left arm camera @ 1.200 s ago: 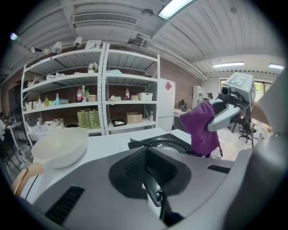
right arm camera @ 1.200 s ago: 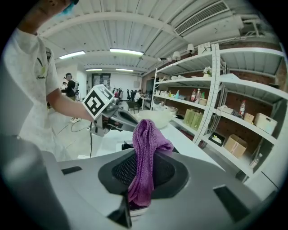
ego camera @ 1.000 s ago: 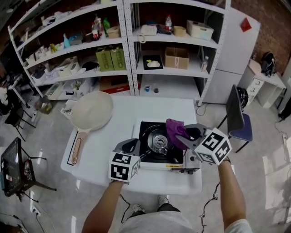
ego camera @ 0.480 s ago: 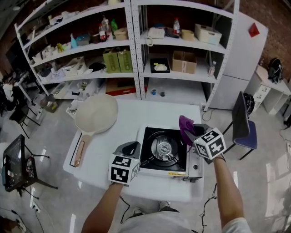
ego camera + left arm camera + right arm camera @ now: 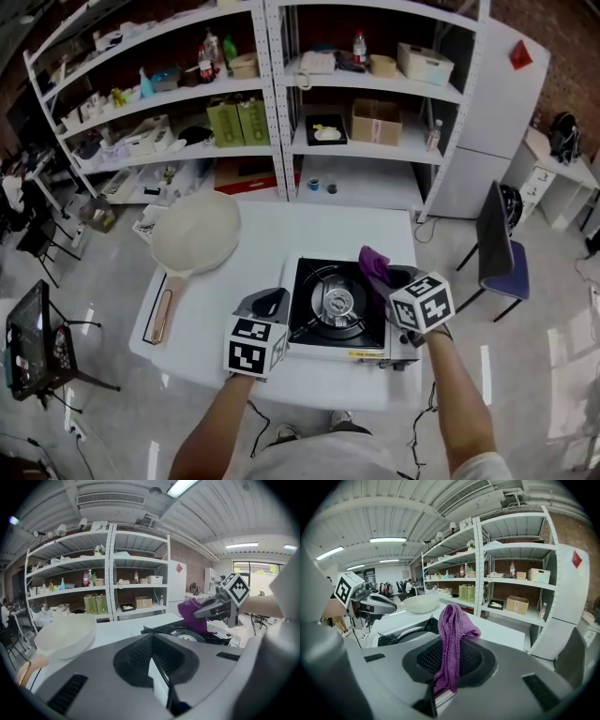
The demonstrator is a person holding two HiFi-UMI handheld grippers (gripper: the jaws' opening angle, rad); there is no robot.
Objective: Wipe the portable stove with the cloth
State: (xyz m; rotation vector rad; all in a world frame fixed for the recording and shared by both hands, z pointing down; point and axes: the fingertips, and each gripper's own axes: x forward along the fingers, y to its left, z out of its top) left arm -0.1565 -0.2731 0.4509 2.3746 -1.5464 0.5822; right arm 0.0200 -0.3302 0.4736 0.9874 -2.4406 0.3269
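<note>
1. Right tongs (image 5: 438, 693): closed on the lower end of the purple cloth (image 5: 374, 264), which stands up out of them in a loose fold.

2. Cloth, position: at the right rear edge of the portable stove (image 5: 309, 279), at about 1 o'clock from the burner (image 5: 336, 302). Contact with the stove top cannot be told.

3. Cloth, change: a second ago it lay over the middle of the stove by the burner. It then moved out to the right rear edge and is now a little nearer in. Judgement: one pass from centre to edge looks complete. The front and left of the top probably remain to be wiped.

4. Left tongs (image 5: 161, 681): closed, nothing between them. Unmoved at the stove's left front corner, about 8 o'clock from the burner, just beside its edge. Possibly steadying it.

5. Stove: on the white surface (image 5: 253, 253), right of centre, not shifted.

6. White pan (image 5: 194, 232), wooden handle: at 10 o'clock, well apart from the stove.

7. Shelving (image 5: 272, 94): at 12 o'clock, beyond the surface.
</note>
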